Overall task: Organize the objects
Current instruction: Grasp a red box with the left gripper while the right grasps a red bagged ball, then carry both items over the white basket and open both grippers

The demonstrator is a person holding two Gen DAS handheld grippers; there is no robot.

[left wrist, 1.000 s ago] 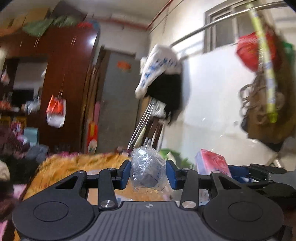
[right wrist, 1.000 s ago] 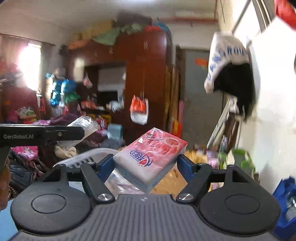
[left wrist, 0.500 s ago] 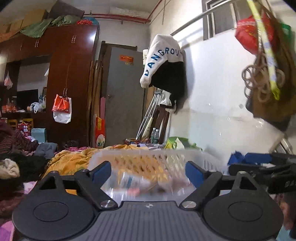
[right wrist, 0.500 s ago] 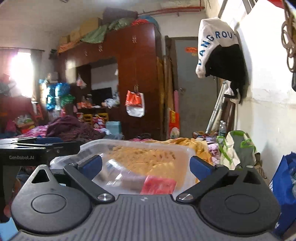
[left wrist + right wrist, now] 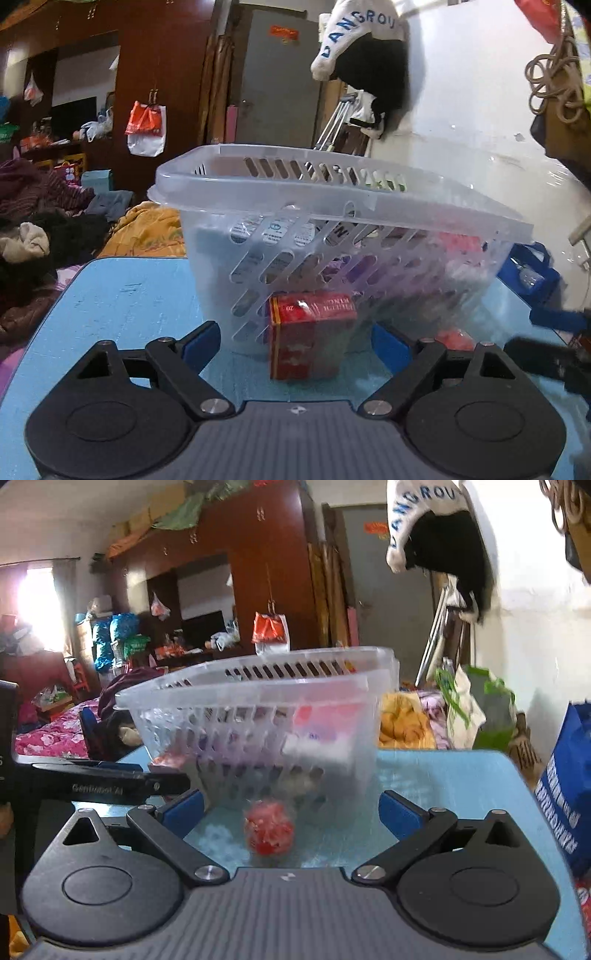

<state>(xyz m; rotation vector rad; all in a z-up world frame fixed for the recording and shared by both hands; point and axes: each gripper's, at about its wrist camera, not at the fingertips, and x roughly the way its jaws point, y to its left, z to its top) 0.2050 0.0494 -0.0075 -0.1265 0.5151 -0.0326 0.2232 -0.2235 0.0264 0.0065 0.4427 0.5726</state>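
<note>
A clear slotted plastic basket point(image 5: 332, 210) point(image 5: 240, 690) stands on a blue table point(image 5: 110, 306) point(image 5: 443, 775) and holds several items, among them a pink tissue pack point(image 5: 325, 720). A red box point(image 5: 312, 332) stands upright on the table against the basket's near wall. My left gripper point(image 5: 295, 343) is low in front of it, jaws wide and closing, the box between them but untouched. My right gripper point(image 5: 291, 810) stands open, and a small red wrapped ball point(image 5: 269, 827) lies on the table between its fingers, apart from both pads.
A blue bag point(image 5: 569, 786) stands at the table's right edge. Piles of clothes and bedding point(image 5: 44, 229) lie to the left, and a dark wardrobe point(image 5: 159, 74) stands behind. Clothing hangs on the white wall point(image 5: 369, 55) to the right.
The left gripper let go of a clear plastic bag and the right let go of the pink tissue pack. Both opened and sank from above the basket to table level before it.
</note>
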